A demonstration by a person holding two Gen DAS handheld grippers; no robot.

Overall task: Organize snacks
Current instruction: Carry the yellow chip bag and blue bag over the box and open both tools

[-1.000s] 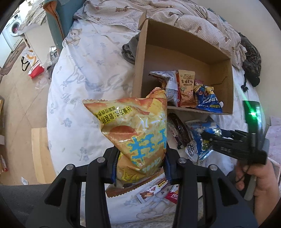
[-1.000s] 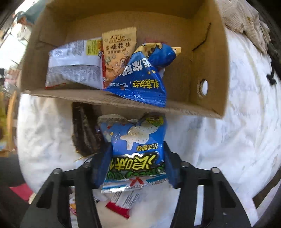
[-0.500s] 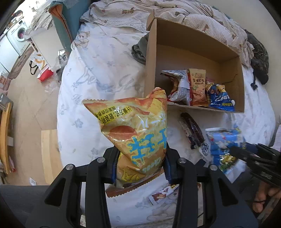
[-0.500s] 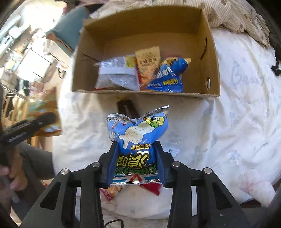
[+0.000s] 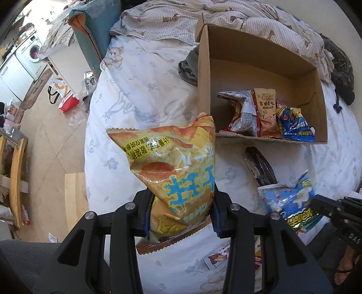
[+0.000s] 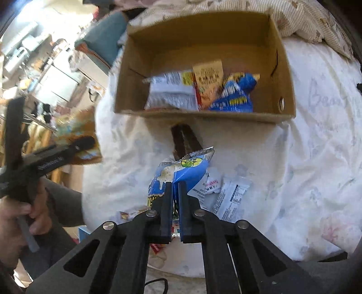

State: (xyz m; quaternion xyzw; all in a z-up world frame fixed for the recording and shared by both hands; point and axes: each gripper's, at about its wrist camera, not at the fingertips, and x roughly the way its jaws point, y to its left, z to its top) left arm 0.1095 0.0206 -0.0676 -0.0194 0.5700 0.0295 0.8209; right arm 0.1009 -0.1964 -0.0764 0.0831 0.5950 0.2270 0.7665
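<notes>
My left gripper [image 5: 179,209] is shut on a large orange chip bag [image 5: 174,167], held up over the bed's near left. My right gripper [image 6: 174,192] is shut on a blue snack bag [image 6: 178,175], pinched thin between the fingers; the bag also shows in the left wrist view [image 5: 291,201]. An open cardboard box [image 5: 267,140] lies on the bed ahead and holds three snack packets [image 5: 264,113]. A dark brown packet [image 5: 260,167] lies just in front of the box.
White floral bedsheet [image 5: 144,99] covers the bed. Small white sachets [image 6: 230,192] lie on the sheet to the right of my right gripper. A checked blanket [image 5: 248,20] is bunched behind the box. Floor with a washing machine [image 5: 31,49] lies far left.
Both grippers pulled back from the box with their bags. The right gripper's fingers closed much tighter on the blue bag, squashing it flat.
</notes>
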